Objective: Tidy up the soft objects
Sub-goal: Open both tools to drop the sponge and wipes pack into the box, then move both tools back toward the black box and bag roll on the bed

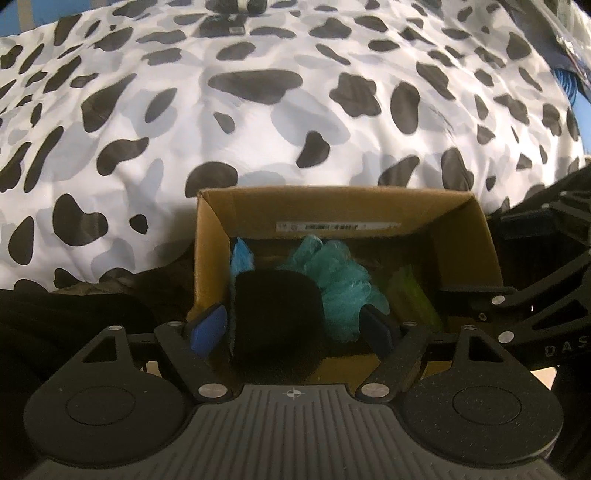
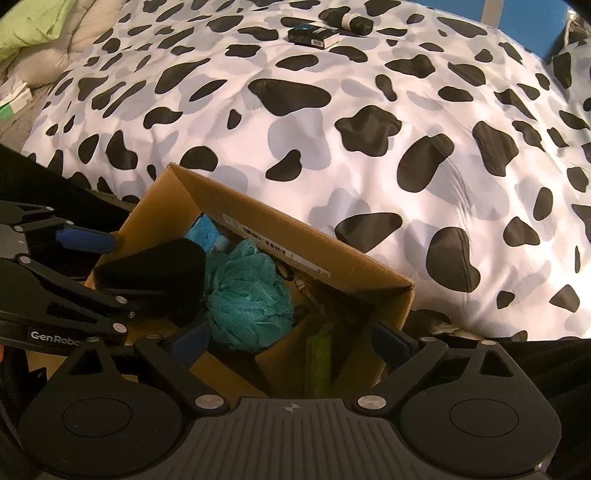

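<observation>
Your left gripper [image 1: 295,332] stands with its blue pads [image 1: 208,330] spread wide over the cardboard box [image 1: 465,236]. A black soft object [image 1: 275,317] sits between them, but the pads look clear of its sides, so you are not gripping it. Your right gripper [image 2: 291,341] is spread even wider above the same box, fingers [image 2: 393,345] apart, with nothing caught between them; the teal mesh pouf [image 2: 243,299] lies just beyond its left finger.

Inside the box, the black object rests at the left end, touching the pouf. A light blue item [image 2: 205,230] is tucked in the far left corner, and a green piece [image 2: 319,360] lies toward the right end.

The box stands at the near edge of a bed covered by a cow-print duvet [image 2: 369,155]. Far across the duvet lie a small black packet [image 2: 314,37] and a dark roll [image 2: 349,18].
</observation>
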